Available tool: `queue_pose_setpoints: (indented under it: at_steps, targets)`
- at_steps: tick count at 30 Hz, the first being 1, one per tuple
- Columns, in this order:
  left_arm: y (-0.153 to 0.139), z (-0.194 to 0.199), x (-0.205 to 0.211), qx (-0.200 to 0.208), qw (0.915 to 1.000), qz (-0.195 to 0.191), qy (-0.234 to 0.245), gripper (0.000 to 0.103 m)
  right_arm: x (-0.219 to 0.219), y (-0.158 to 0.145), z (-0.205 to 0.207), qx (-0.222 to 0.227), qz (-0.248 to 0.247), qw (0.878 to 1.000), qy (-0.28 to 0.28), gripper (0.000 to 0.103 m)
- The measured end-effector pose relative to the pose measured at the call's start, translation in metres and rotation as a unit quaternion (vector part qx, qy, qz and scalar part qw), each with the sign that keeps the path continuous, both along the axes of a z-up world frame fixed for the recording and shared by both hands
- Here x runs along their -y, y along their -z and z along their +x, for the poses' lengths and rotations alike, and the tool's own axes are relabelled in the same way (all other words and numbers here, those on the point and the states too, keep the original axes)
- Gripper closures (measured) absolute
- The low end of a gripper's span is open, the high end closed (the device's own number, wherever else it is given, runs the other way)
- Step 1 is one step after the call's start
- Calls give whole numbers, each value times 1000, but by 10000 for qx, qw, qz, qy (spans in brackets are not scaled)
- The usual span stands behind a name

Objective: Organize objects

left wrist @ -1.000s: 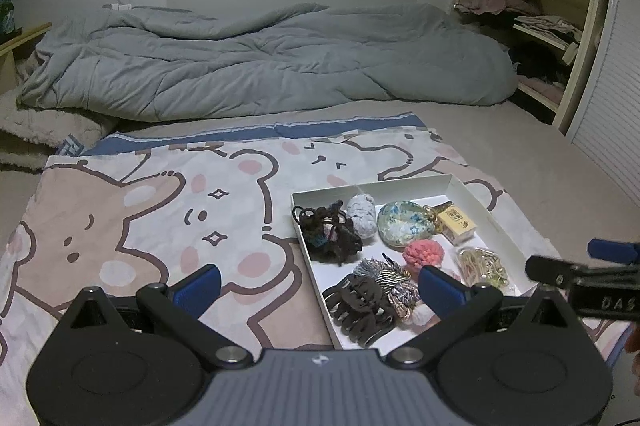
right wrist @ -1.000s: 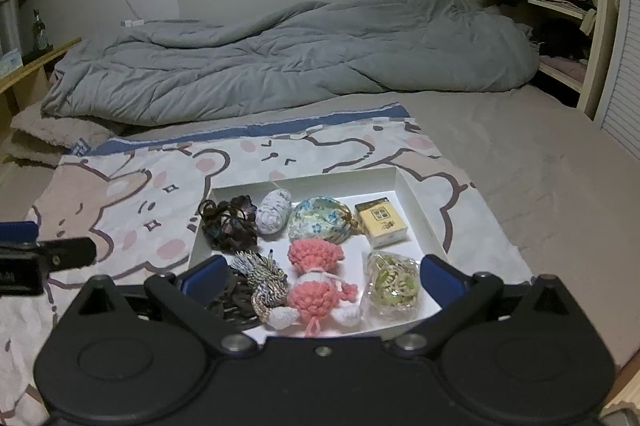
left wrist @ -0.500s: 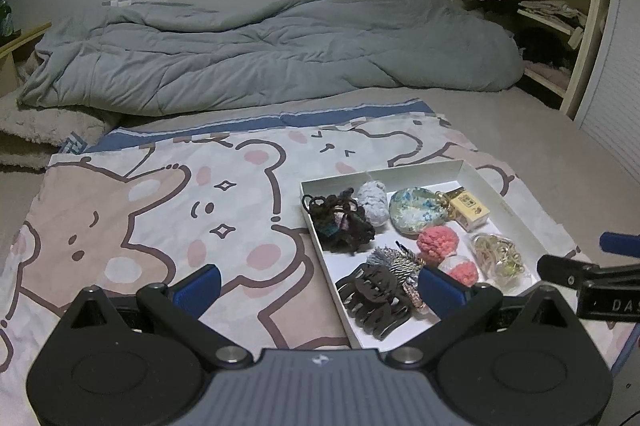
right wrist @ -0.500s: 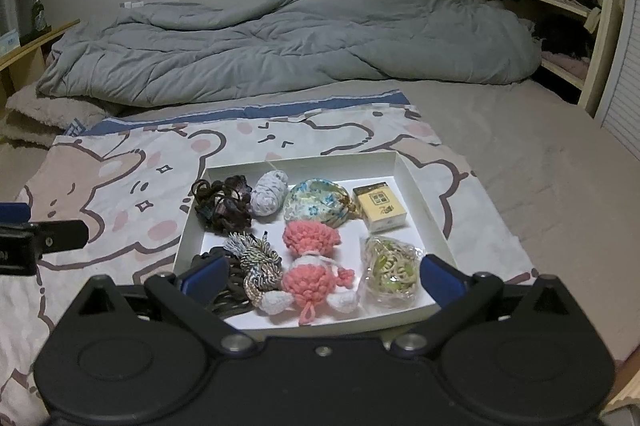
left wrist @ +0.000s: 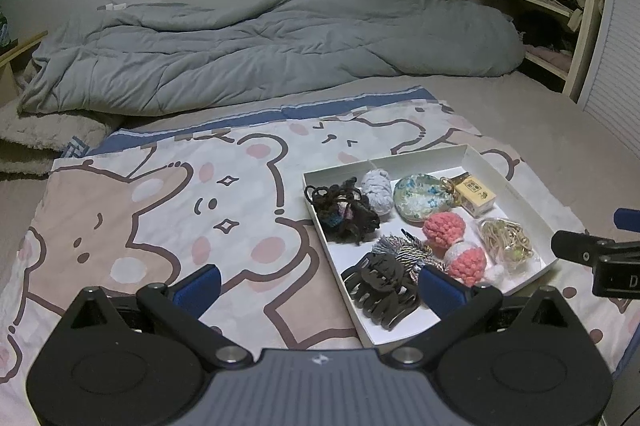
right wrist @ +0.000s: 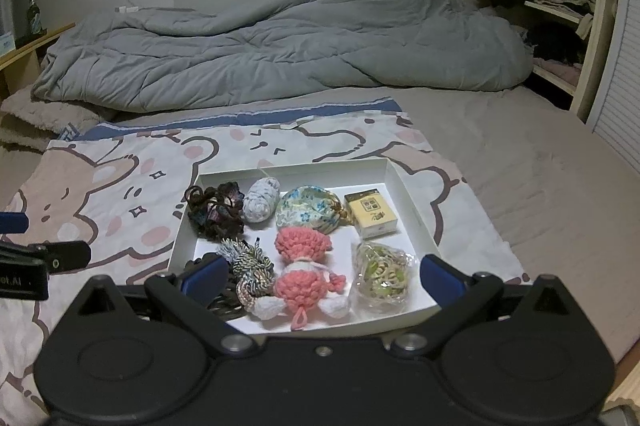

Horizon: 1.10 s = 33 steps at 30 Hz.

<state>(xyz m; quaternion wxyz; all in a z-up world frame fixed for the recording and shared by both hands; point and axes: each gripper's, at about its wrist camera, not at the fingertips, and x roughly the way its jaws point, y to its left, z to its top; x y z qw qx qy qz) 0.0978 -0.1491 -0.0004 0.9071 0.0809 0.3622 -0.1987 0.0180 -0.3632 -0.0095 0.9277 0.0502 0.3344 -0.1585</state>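
Note:
A white shallow box (left wrist: 520, 185) (right wrist: 404, 185) lies on a bear-print cloth (left wrist: 180, 209) (right wrist: 120, 193) and holds several small things: a dark scrunchie bundle (left wrist: 344, 214) (right wrist: 216, 207), a grey yarn ball (left wrist: 377, 191) (right wrist: 261, 199), a floral pouch (left wrist: 416, 199) (right wrist: 310, 209), a small yellow box (left wrist: 474, 193) (right wrist: 372, 211), a pink crochet doll (left wrist: 452, 242) (right wrist: 304, 266), a clear bag of bands (left wrist: 506, 240) (right wrist: 382, 272), a striped tassel (left wrist: 404, 250) (right wrist: 248, 264) and a dark claw clip (left wrist: 382, 288). My left gripper (left wrist: 320, 288) is open and empty, at the box's near left. My right gripper (right wrist: 322, 278) is open and empty over the box's near edge.
A rumpled grey duvet (left wrist: 260, 41) (right wrist: 280, 45) covers the far half of the bed. An open shelf with clothes (left wrist: 548, 9) (right wrist: 560, 13) stands at the right. Bare beige sheet (right wrist: 540, 185) lies right of the cloth.
Both grippers have drawn back and risen a little, so the box shows more fully. Nothing in the box has moved; both grippers stay open.

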Motion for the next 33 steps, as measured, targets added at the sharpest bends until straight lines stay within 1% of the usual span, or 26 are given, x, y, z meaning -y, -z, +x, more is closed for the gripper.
queue_pose_setpoints:
  at_steps: [33]
  targets:
    - [3,5,-3,-50,9999,-23,-119,0,-4,-1,0,2,-92,9999,-91,0]
